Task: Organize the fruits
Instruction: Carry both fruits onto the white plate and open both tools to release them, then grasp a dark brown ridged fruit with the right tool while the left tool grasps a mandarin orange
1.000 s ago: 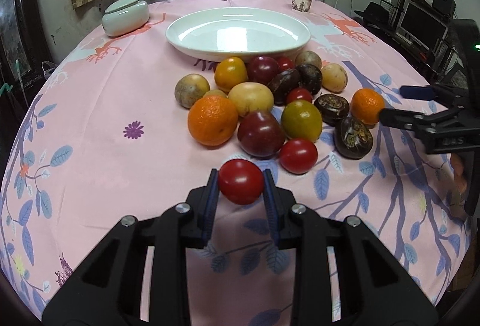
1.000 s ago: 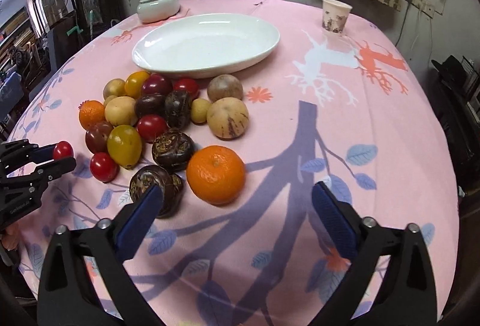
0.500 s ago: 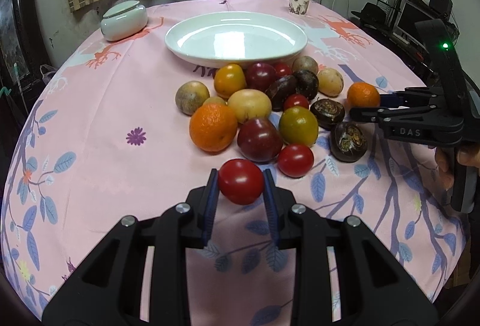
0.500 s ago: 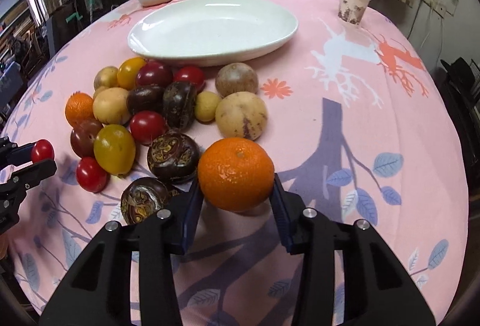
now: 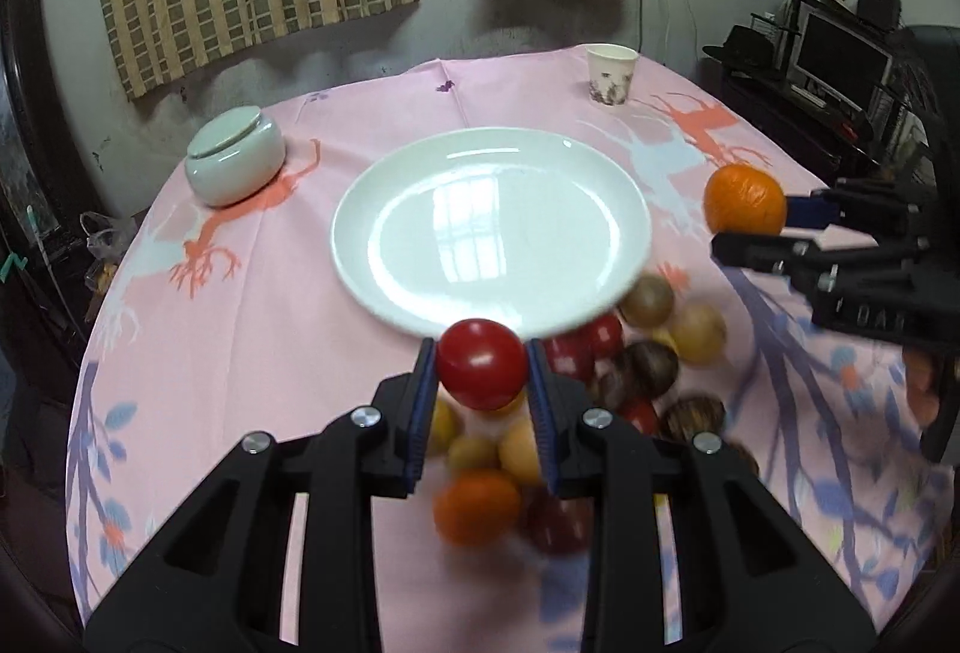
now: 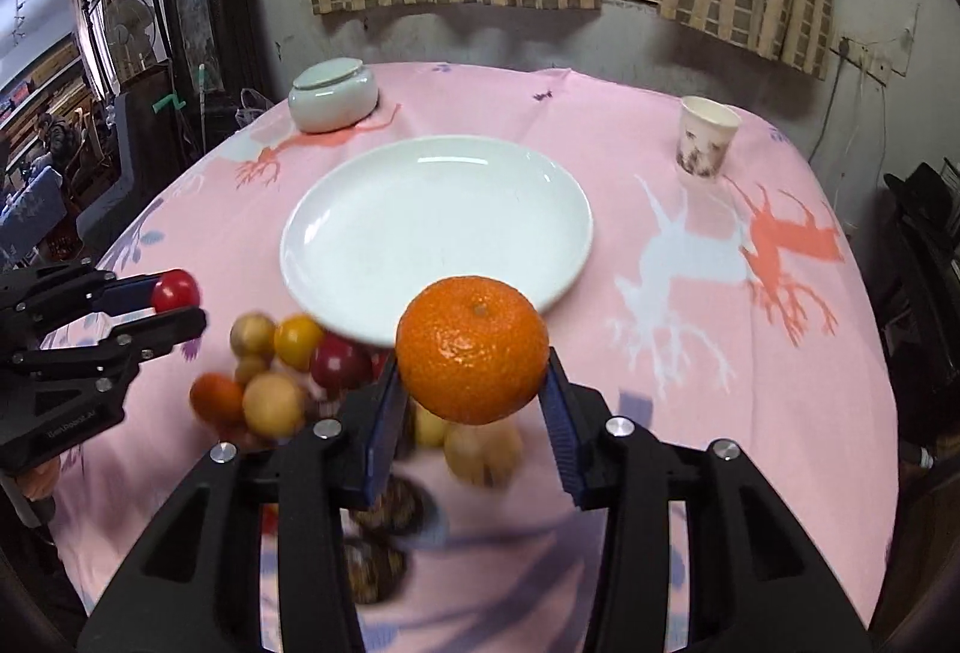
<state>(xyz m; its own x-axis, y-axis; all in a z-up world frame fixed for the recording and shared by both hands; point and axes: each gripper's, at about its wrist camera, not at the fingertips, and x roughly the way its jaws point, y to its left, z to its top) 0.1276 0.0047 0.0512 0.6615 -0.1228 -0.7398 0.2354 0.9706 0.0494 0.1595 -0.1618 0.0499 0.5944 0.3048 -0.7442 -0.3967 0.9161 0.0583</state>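
My left gripper (image 5: 480,374) is shut on a small red tomato (image 5: 481,371), held in the air just short of the near rim of the white plate (image 5: 420,197). My right gripper (image 6: 474,365) is shut on an orange (image 6: 472,350), lifted above the fruit pile near the plate's (image 6: 360,233) front edge. Each gripper shows in the other view: the right one with its orange (image 5: 745,200) at right, the left one with the tomato (image 6: 175,290) at left. Below both lies the blurred pile of mixed fruit (image 5: 648,371) (image 6: 270,395).
A pale lidded ceramic jar (image 5: 235,155) stands at the far left of the pink tablecloth (image 5: 240,329), a paper cup (image 5: 611,74) at the far right. Curtains and a wall close the back. Dark shelves with electronics (image 5: 840,59) stand to the right.
The right gripper closed on the orange and lifted it off the table. Both grippers rose and moved forward toward the plate, each carrying its fruit; the pile now lies beneath them.
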